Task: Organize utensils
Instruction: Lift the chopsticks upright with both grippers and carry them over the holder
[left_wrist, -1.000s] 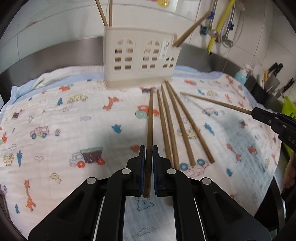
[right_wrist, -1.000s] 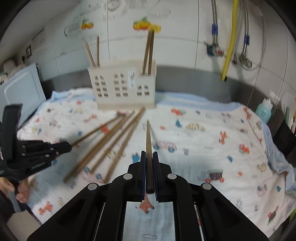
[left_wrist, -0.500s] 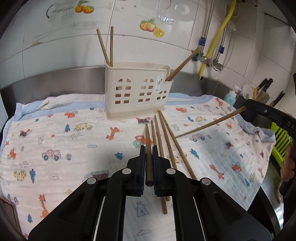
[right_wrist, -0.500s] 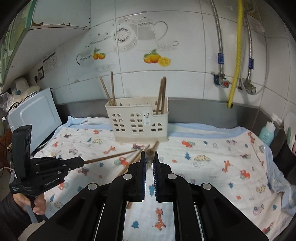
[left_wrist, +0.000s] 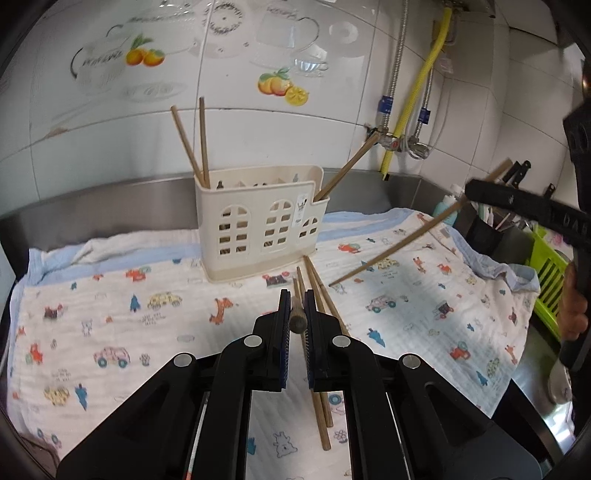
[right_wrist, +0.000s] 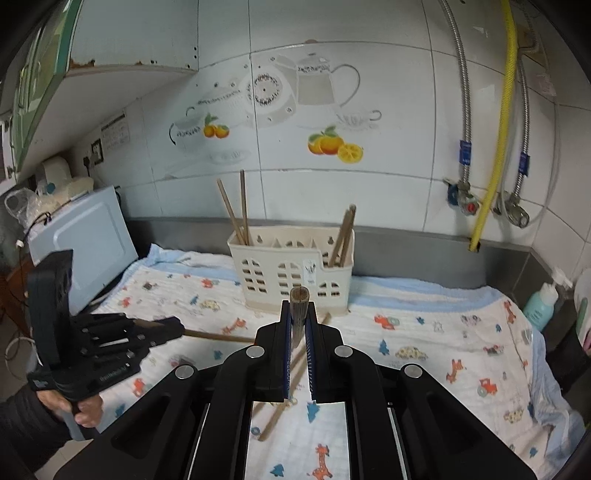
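A cream utensil caddy (left_wrist: 258, 221) (right_wrist: 291, 273) stands at the back of the patterned cloth (left_wrist: 110, 314). Two wooden chopsticks (left_wrist: 192, 144) lean in its left compartment and more (right_wrist: 345, 236) in its right one. My left gripper (left_wrist: 296, 306) is shut on a chopstick (left_wrist: 297, 321) that points at the caddy, held above the cloth. My right gripper (right_wrist: 297, 314) is shut on another chopstick (right_wrist: 298, 306), also raised. Each shows in the other's view: the right gripper (left_wrist: 471, 190) with its stick (left_wrist: 399, 247), the left gripper (right_wrist: 179, 328) with its stick (right_wrist: 218, 336). Three loose chopsticks (left_wrist: 321, 369) lie on the cloth before the caddy.
A pale blue appliance (right_wrist: 85, 243) stands at the cloth's left end. At the right end are a teal bottle (right_wrist: 539, 306), a dark holder (left_wrist: 484, 232) and a green rack (left_wrist: 546, 269). A yellow hose (right_wrist: 495, 147) and steel pipes run down the tiled wall.
Both grippers have risen, each lifting its chopstick off the cloth. The caddy and wall now sit lower and farther in both views. The loose chopsticks stay put.
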